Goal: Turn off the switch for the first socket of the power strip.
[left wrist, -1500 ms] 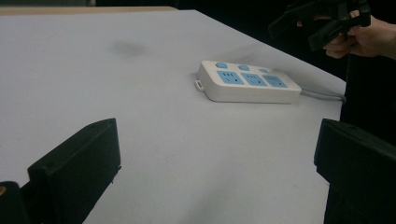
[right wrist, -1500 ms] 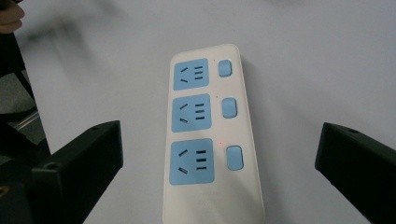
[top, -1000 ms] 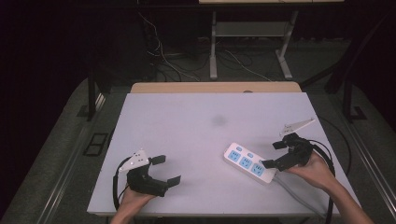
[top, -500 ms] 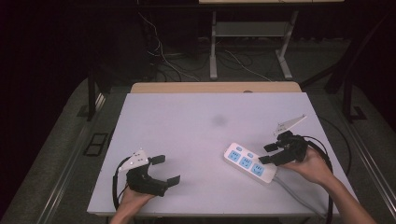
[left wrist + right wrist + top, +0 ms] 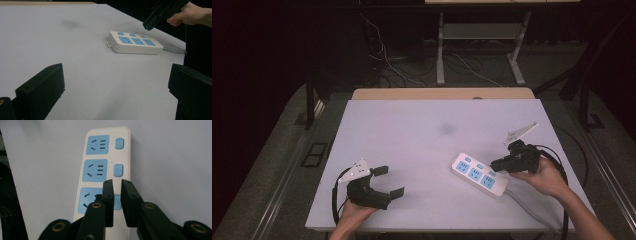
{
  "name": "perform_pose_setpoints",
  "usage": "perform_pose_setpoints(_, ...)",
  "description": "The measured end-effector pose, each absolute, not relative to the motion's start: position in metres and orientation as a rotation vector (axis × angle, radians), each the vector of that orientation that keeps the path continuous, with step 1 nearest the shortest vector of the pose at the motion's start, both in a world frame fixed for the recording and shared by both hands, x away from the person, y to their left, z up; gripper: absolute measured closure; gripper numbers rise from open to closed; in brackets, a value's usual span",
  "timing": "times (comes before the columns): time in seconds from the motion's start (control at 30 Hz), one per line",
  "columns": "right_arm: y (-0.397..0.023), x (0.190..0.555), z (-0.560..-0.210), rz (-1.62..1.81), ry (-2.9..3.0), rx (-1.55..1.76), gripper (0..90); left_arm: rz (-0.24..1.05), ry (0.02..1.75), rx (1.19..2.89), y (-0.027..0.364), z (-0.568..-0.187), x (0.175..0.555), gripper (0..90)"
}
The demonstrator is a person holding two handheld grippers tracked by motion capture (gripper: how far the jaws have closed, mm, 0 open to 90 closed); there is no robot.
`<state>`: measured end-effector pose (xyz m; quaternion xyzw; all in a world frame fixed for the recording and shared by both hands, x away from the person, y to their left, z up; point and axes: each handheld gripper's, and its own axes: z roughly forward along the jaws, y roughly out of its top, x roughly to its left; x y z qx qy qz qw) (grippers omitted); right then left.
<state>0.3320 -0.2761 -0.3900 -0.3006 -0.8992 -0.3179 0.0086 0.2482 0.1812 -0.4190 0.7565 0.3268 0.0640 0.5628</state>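
Black jaws of the right gripper (image 5: 117,202) stand nearly together, a narrow slit between them and nothing held; they have just been closing. From the right gripper view they hang over the near end of the white power strip (image 5: 103,177), their tips over the nearest of its three blue switches (image 5: 116,202), beside the nearest blue socket (image 5: 88,201). My reading is that the step in hand is lining up to press that switch with the closed tips. The next move calls for a short, straight push down onto the button, kept square so the tips do not slide off onto the socket face or shove the strip along the bench (image 5: 412,130).

In the high view the right gripper (image 5: 502,164) sits at the strip's right end, where the grey cord (image 5: 527,207) leaves it and runs toward the bench's near edge. The power strip (image 5: 479,175) lies slanted on the right half of the bench. The left gripper (image 5: 392,182) rests well apart at the near left corner, jaws wide and empty; its own view looks across bare bench to the strip (image 5: 135,45).

Whether the tips already touch the switch I cannot tell: the jaws cover most of it. The switch positions are hard to make out, and the cord's far end is cut off.
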Motion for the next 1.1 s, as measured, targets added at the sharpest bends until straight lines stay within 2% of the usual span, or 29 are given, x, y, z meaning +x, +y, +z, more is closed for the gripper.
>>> perform_pose_setpoints(0.27, -0.274, 0.334, -0.393, -0.973, -2.79, -0.923, 89.7, 0.151, 0.771, 1.777, 0.181, -0.419, 0.248, 0.0)
perform_pose_setpoints(1.1, -0.271, 0.339, -0.408, -0.899, -2.789, -0.924, 89.7, 0.154, 0.77, 1.778, 0.181, -0.419, 0.248, 0.0)
